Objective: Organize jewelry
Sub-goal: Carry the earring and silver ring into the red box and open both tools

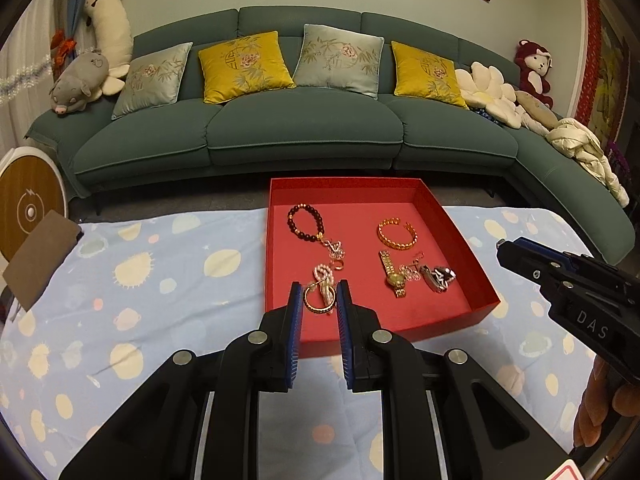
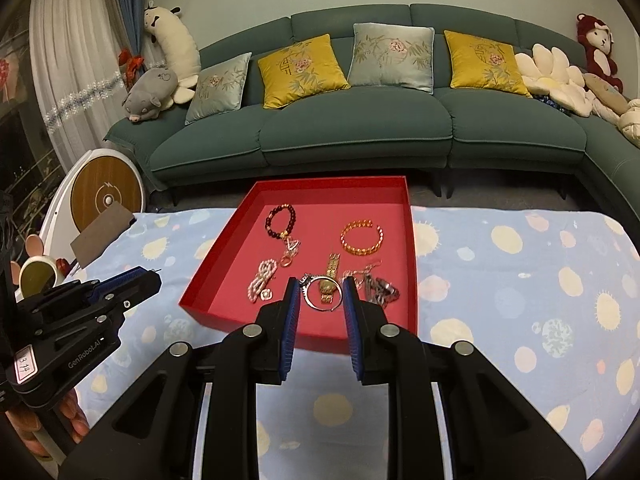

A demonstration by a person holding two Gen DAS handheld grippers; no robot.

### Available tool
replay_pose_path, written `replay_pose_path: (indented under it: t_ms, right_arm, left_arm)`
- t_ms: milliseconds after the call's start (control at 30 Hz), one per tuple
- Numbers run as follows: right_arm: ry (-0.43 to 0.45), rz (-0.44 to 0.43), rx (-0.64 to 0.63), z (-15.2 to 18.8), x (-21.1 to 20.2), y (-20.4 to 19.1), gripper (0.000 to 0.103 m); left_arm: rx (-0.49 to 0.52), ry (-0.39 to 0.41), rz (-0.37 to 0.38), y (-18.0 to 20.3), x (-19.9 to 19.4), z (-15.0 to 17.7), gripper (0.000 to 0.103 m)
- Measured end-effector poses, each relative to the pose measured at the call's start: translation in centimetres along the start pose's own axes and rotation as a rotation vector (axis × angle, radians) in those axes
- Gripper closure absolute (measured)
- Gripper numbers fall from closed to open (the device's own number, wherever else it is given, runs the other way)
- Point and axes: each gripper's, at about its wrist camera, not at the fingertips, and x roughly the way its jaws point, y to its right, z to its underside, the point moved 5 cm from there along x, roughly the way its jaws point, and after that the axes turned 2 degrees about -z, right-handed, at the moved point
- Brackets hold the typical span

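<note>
A red tray (image 1: 476, 264) (image 2: 412, 248) stands on the blue patterned cloth and holds jewelry: a dark bead bracelet (image 1: 304, 221) (image 2: 280, 219), a gold cuff bangle (image 1: 397, 233) (image 2: 362, 237), a gold watch (image 1: 394, 274) (image 2: 329, 280), a pearl piece (image 1: 325, 280) (image 2: 262, 278), a dark clasp piece (image 1: 440, 277) (image 2: 382, 288). My left gripper (image 1: 319, 292) holds a gold hoop (image 1: 316, 300) between its pads above the tray's near edge. My right gripper (image 2: 321, 290) holds a silver hoop (image 2: 322, 294) over the watch. Each gripper also shows from the side in the other view (image 1: 560, 276) (image 2: 88, 300).
A green sofa (image 1: 304, 132) with yellow and grey cushions runs behind the table. A brown card (image 1: 40, 256) lies at the cloth's left edge beside a round white and wood device (image 1: 30, 210). Plush toys sit at both sofa ends.
</note>
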Motion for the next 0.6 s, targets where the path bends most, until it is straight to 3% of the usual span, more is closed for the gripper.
replay_pose_path:
  t_ms: [233,600]
  right_arm:
    - [0.022,0.004,0.011,-3.4,2.5,0.7,0.082]
    - [-0.081,-0.016,0.050,-4.2,10.6,0.2,0.082]
  left_arm:
    - [-0.025,0.006,0.003,-0.4,3.2,-3.5,0.089]
    - [-0.046,-0.077,-0.013,-0.9,10.1,-4.6,0.089]
